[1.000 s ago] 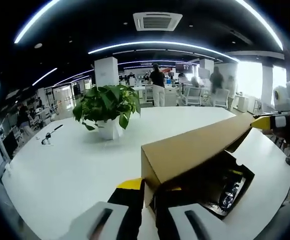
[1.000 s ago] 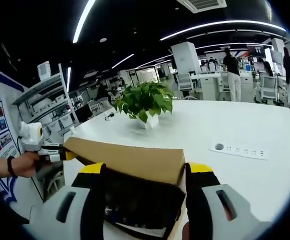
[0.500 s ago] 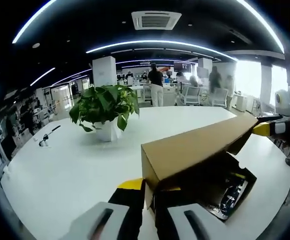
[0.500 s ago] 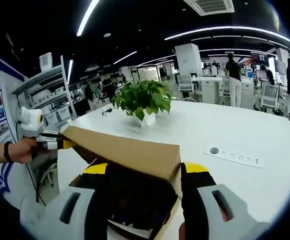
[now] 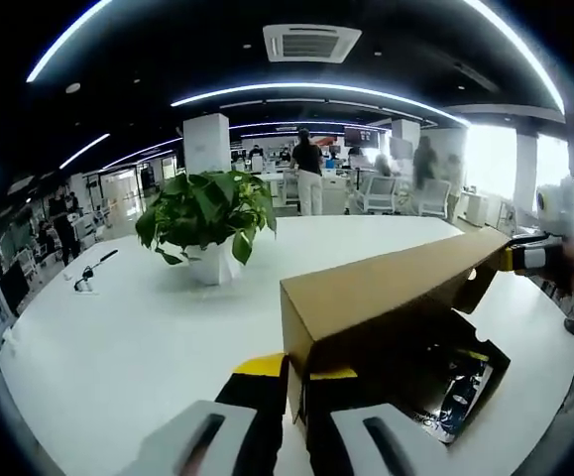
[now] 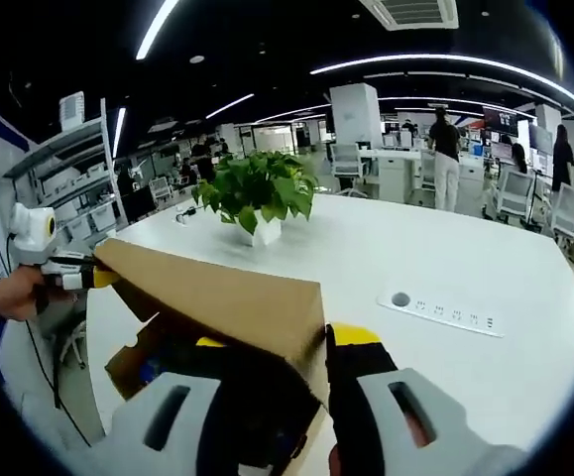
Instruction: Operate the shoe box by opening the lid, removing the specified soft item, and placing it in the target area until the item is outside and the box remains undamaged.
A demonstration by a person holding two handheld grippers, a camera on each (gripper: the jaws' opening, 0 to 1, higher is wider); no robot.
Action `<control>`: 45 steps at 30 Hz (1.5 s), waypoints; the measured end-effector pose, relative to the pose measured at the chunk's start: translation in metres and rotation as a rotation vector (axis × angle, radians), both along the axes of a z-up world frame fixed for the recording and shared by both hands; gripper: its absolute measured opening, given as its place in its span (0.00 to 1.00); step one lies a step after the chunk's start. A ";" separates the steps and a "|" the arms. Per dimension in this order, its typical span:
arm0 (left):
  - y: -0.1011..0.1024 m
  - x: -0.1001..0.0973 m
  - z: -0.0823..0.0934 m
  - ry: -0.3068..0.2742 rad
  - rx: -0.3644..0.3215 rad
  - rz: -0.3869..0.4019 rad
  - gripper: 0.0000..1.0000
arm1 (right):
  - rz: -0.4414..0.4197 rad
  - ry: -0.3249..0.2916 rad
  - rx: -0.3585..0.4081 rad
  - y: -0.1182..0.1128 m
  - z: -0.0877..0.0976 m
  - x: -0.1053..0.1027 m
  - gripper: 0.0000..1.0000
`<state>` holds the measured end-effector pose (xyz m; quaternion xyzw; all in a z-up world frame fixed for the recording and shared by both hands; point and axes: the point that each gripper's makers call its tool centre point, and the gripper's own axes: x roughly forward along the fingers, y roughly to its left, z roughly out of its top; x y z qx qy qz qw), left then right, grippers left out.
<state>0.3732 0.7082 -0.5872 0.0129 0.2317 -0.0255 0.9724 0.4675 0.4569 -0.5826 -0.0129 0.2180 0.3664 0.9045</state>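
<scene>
A brown cardboard shoe box lid [image 5: 386,288] is raised at a slant over the open box [image 5: 500,352]. Dark contents with black, yellow and blue parts [image 5: 460,387] lie inside, and I cannot tell what they are. My left gripper [image 5: 296,365] is shut on the lid's near corner flap. The right gripper [image 5: 520,258] sits at the lid's far corner. In the right gripper view the lid [image 6: 207,293] slopes from the left gripper [image 6: 78,278] down to my right gripper [image 6: 282,339]. Its jaws stand apart on either side of the lid's end corner.
The box sits near the edge of a large white round table [image 5: 118,337]. A potted green plant [image 5: 207,213] [image 6: 257,193] stands mid-table. A white power strip [image 6: 440,312] lies to the right, and a small dark object [image 5: 88,278] at the far left. Shelves, desks, chairs and people stand beyond.
The lid has tilted a little higher, showing more of the box's inside. My right gripper's jaws have drawn closer together and the lid's end has shifted left between them. The left gripper's hold is unchanged.
</scene>
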 end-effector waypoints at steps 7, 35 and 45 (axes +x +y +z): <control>0.001 0.001 0.000 -0.007 -0.006 -0.006 0.05 | -0.036 0.012 0.001 -0.006 -0.006 0.011 0.14; 0.006 0.016 -0.028 0.037 -0.016 -0.007 0.04 | -0.045 0.042 -0.061 -0.012 -0.029 0.016 0.06; 0.007 0.023 -0.032 0.041 -0.019 -0.001 0.03 | -0.062 0.081 -0.098 -0.020 -0.050 0.012 0.02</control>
